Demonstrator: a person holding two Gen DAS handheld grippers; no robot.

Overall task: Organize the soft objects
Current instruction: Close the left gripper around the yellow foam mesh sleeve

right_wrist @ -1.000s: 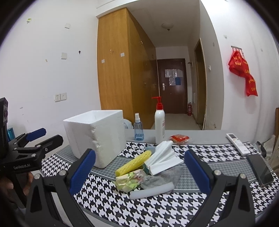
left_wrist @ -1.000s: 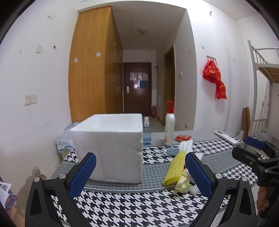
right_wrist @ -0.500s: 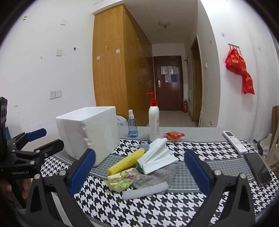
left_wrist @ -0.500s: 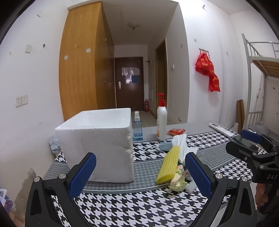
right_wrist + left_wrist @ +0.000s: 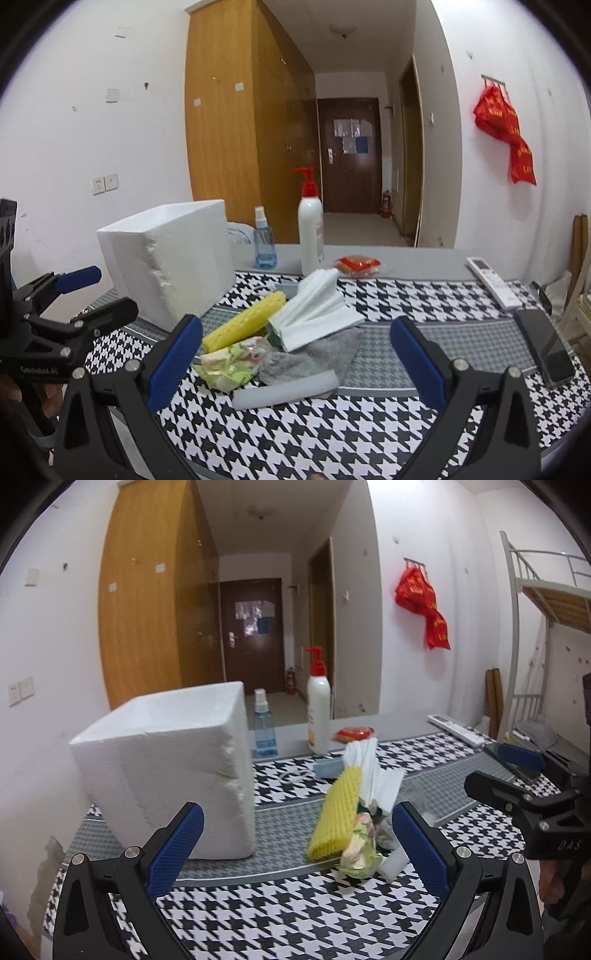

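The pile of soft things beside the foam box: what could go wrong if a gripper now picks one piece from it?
1. The pieces overlap: the white sheets lie on the grey cloth, and the yellow net touches the wrapper. Lifting one may drag another.
2. The foam tube lies toward the near table edge; a nudge might roll it off.
3. The pump bottle and spray bottle stand just behind; a long reach could tip them.

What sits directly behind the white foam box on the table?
Behind the white foam box, a small blue spray bottle stands beside a white pump bottle. Something pale peeks past the box's back corner; the box covers the rest.
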